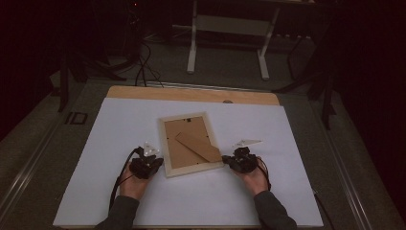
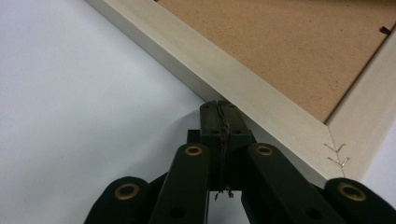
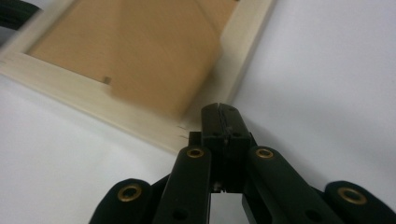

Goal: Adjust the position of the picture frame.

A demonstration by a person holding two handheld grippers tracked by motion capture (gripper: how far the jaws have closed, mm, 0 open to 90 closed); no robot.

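Observation:
A pale wooden picture frame (image 1: 166, 149) lies face down on the white sheet (image 1: 119, 120), its brown backing board (image 1: 184, 134) up and a brown stand flap (image 1: 201, 146) lying across it. My left gripper (image 1: 158, 162) is shut with nothing in it, its tips against the frame's left rail (image 2: 219, 70) near the near-left corner. My right gripper (image 1: 226, 162) is also shut and holds nothing, its tips at the frame's near-right corner (image 3: 187, 128), just under the flap (image 3: 159, 70).
The sheet covers a wooden tabletop (image 1: 191, 94) whose far edge shows as a tan strip. Beyond it stands a white table base (image 1: 227, 28) on a dark floor, with cables (image 1: 143, 67) at the left.

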